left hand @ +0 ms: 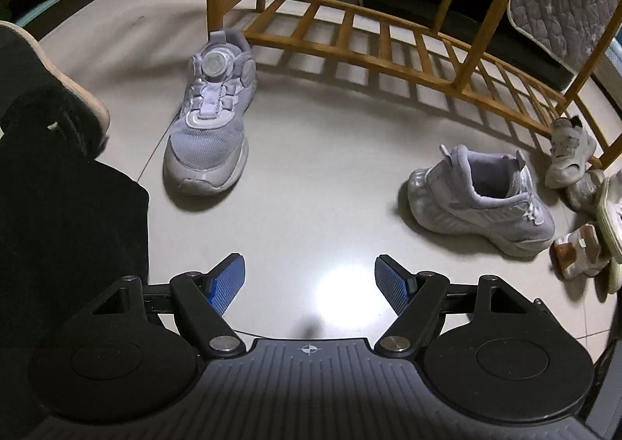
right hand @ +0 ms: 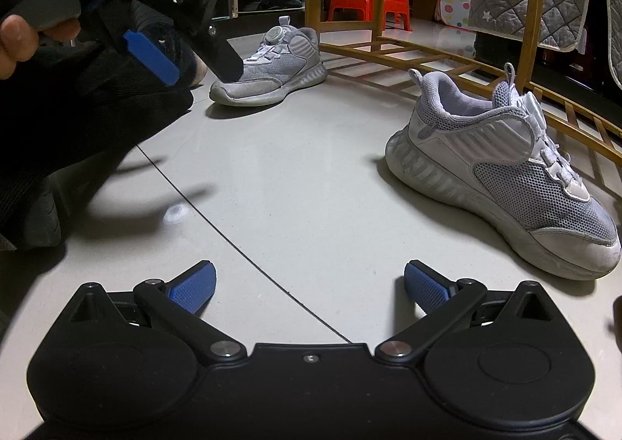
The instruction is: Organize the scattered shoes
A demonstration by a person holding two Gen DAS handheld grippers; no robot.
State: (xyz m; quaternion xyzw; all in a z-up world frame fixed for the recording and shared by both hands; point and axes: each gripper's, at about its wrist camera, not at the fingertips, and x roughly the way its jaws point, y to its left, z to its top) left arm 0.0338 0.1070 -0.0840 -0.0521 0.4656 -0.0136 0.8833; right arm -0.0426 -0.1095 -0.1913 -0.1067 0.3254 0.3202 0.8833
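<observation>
Two grey mesh sneakers lie apart on the tiled floor before an empty bamboo shoe rack, with both hand-held grippers open and holding nothing.

The left hand-held gripper [left hand: 310, 282] and right hand-held gripper [right hand: 310, 287] hover above bare floor [left hand: 311, 175], blue ribbed pads spread wide. The left sneaker [left hand: 212, 117] stands upright by the corner of the shoe rack [left hand: 388, 39], toe toward the camera, dial closure on its tongue. Its mate [right hand: 501, 175] sits well apart, heel collar facing the right hand-held gripper. Both look light, with soft mesh uppers that would give under the pads and a stiffer ridged foam sole. The padded heel collar or the side walls at mid-foot seem the surest holds. More small shoes [left hand: 579, 206] crowd the rack's far end.
</observation>
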